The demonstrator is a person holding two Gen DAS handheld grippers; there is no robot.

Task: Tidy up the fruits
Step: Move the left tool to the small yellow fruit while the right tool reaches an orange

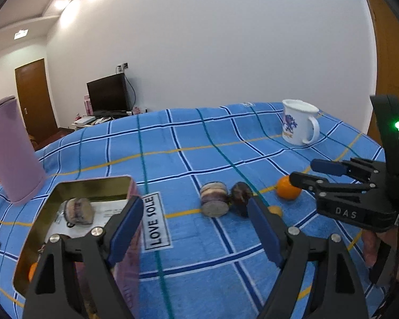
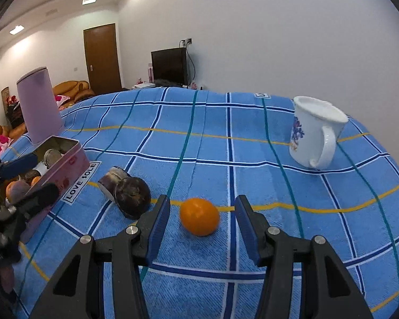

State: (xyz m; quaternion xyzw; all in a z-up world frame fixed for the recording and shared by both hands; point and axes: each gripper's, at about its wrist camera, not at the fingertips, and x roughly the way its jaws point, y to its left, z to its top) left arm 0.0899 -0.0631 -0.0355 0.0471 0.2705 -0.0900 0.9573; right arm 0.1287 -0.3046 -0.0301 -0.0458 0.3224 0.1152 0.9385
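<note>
An open pink tin box (image 1: 93, 183) labelled LOVE SOLE sits at the left, with a striped purple fruit (image 1: 78, 211) and other fruits inside. On the blue checked cloth lie a striped purple piece (image 1: 215, 199), a dark round fruit (image 1: 240, 194) and an orange (image 1: 287, 187). My left gripper (image 1: 195, 228) is open and holds nothing, its left finger over the box's near wall. My right gripper (image 2: 203, 226) is open. The orange (image 2: 199, 216) lies between its fingertips with a gap to each pad. The dark fruit (image 2: 131, 196) sits just to its left.
A white mug (image 2: 314, 133) stands at the back right, a tall pink cylinder (image 2: 40, 106) at the back left behind the box (image 2: 63, 170). A small yellow-orange piece (image 1: 275, 210) peeks out by my left gripper's right finger. A TV and a door stand beyond the table.
</note>
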